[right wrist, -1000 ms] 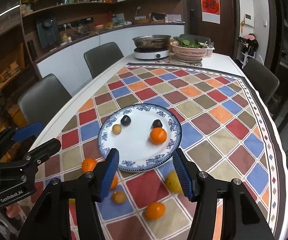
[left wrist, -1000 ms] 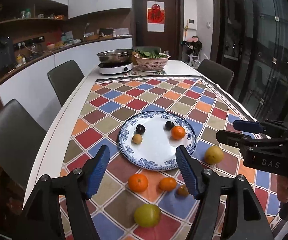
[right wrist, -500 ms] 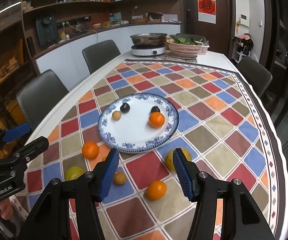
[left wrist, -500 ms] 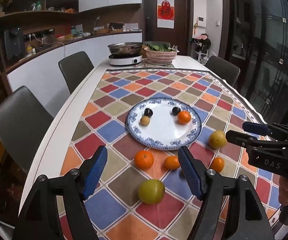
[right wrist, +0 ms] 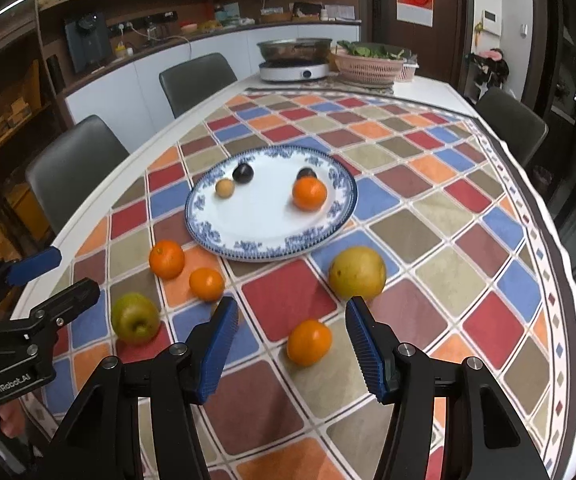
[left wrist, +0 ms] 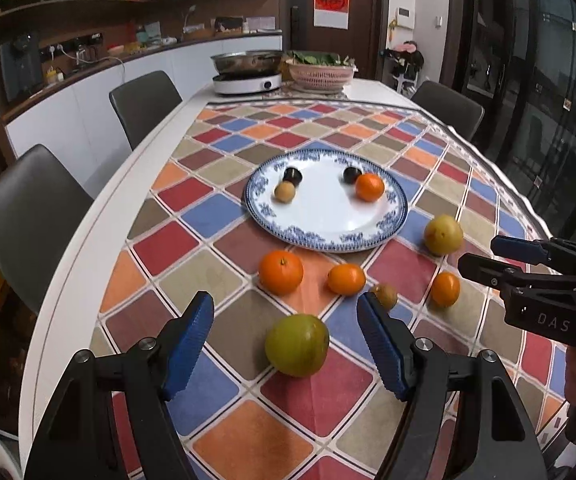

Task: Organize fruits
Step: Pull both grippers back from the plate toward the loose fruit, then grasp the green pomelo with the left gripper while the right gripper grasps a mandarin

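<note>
A blue-and-white plate (left wrist: 328, 242) (right wrist: 264, 254) holds two dark plums, a small tan fruit and an orange (left wrist: 369, 187). Loose on the checked cloth lie a green apple (left wrist: 297, 345) (right wrist: 135, 316), several oranges, a small brown fruit (left wrist: 385, 295) and a yellow fruit (left wrist: 443, 235) (right wrist: 357, 272). My left gripper (left wrist: 286, 344) is open; the apple shows between its blue pads, untouched. My right gripper (right wrist: 293, 350) is open around an orange (right wrist: 309, 342), its pads apart from it.
A pot on a white cooker (left wrist: 248, 80) and a pink basket of greens (left wrist: 322, 74) stand at the table's far end. Grey chairs (left wrist: 28, 208) line the left edge, and one (right wrist: 512, 120) is at the far right. The table's white rim runs close on the left.
Both grippers have sunk toward the table's near end. The apple now sits between the left pads and an orange between the right pads. The left jaws have widened a little.
</note>
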Demonstrator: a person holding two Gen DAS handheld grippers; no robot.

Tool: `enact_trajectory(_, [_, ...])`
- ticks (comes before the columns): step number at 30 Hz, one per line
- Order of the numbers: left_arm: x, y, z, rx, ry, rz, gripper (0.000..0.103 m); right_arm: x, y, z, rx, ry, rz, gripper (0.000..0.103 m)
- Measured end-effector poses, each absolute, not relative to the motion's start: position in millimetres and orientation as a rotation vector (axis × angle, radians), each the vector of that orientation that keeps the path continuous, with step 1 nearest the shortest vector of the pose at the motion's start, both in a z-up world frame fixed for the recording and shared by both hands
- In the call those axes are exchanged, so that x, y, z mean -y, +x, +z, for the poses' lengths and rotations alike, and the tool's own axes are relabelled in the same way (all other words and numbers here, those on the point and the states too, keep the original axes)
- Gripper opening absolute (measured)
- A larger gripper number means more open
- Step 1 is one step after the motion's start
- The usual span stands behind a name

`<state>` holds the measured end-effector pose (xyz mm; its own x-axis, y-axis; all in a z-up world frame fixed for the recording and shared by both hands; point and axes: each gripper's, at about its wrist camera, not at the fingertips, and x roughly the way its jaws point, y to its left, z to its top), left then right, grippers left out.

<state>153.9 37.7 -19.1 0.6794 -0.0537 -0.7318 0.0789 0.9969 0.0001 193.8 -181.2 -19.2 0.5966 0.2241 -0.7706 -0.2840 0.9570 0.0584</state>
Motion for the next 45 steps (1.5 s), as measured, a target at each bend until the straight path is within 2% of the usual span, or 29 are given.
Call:
enact_trajectory(21, [-34,169,-78,-0.936,0.036,-0.105,0.073,187,202,-74,-1.002,-0.089,0.274,0.057])
enact_trajectory(27, [-35,174,-81,-0.948,0.025,-0.109,0.061,187,207,-80,-1.009,-0.087,0.280,0.056])
enact_trajectory(31, [-34,177,-82,-0.953,0.016,-0.120,0.049,187,211,-84,-1.018,-0.081,0.283,0.047])
enact_trajectory(33, [-34,177,-82,-0.952,0.017,-0.120,0.049,186,212,-86,-1.022,-0.078,0.288,0.045])
enact_trajectory(35, [-34,178,-82,-0.951,0.016,-0.120,0.049,185,213,-87,-1.022,-0.078,0.295,0.036])
enact_trajectory(45, [-34,178,-82,-0.951,0.016,-0.120,0.049,185,212,-87,-1.018,-0.081,0.296,0.036])
